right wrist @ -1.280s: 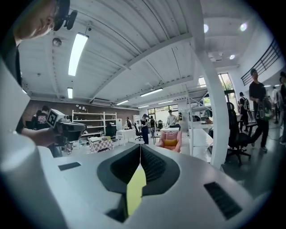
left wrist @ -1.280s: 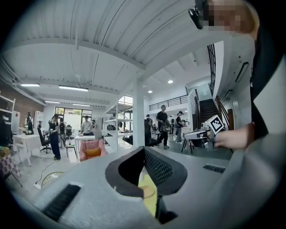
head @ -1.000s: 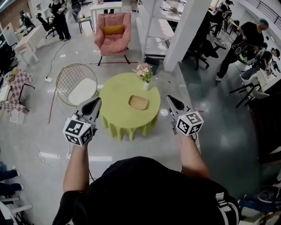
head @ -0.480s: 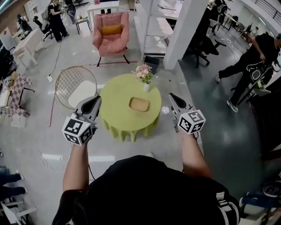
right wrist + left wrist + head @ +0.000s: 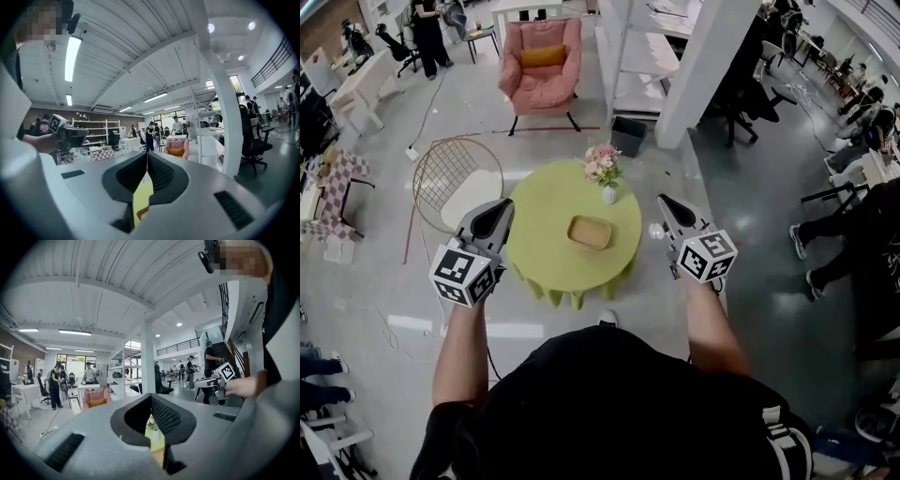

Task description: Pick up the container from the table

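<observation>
The left tool (image 5: pixel 501 210) and right tool (image 5: pixel 667 205) are closed and empty, well short of the container (image 5: pixel 591 232) in the middle of the counter (image 5: pixel 534 239). Step closer, open one, and grip its seemingly low rim.

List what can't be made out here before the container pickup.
- container, head view: too small to tell if anything is inside.
- container, gripper views: left gripper and right gripper, both shut, block all but a sliver.
- table legs, head view: hidden under its green cloth.
</observation>
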{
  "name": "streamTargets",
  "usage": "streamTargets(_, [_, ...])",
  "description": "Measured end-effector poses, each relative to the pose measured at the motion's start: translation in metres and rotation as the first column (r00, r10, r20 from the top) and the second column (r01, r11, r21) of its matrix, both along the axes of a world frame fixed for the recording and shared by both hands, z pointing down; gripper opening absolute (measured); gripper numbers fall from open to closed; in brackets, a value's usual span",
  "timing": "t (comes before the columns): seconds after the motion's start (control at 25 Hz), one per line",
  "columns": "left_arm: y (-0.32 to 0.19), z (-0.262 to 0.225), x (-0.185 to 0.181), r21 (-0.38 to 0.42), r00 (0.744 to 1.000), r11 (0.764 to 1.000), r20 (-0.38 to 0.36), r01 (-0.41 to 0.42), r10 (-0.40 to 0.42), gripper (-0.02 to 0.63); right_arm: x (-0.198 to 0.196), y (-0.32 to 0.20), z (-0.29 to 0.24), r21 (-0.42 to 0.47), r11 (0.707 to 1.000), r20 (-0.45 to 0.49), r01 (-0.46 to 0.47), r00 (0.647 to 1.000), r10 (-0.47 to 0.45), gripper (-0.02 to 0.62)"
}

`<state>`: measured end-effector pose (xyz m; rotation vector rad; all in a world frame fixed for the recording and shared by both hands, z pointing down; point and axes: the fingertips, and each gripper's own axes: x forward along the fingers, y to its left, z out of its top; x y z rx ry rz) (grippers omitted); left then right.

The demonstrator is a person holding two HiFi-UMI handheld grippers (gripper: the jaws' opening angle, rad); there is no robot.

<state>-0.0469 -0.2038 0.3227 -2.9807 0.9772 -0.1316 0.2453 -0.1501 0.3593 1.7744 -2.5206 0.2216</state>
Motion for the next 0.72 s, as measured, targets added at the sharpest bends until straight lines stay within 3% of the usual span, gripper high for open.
streamTargets(0.32, [-0.033, 0.001, 0.037, 0.002, 0.997, 0.997, 0.006, 0.075, -0.075, 0.015, 0.038, -0.052, 0.006, -0.004, 0.997, 0.004, 0.08, 0.997, -0.08, 0.011])
streamTargets(0.72, [-0.048, -0.004, 0.057, 0.027, 0.984, 0.983, -0.002, 0.179, -0.179, 0.015, 0.065, -0.097, 0.003, 0.013, 0.986, 0.016, 0.166, 0.986, -0.166, 0.011])
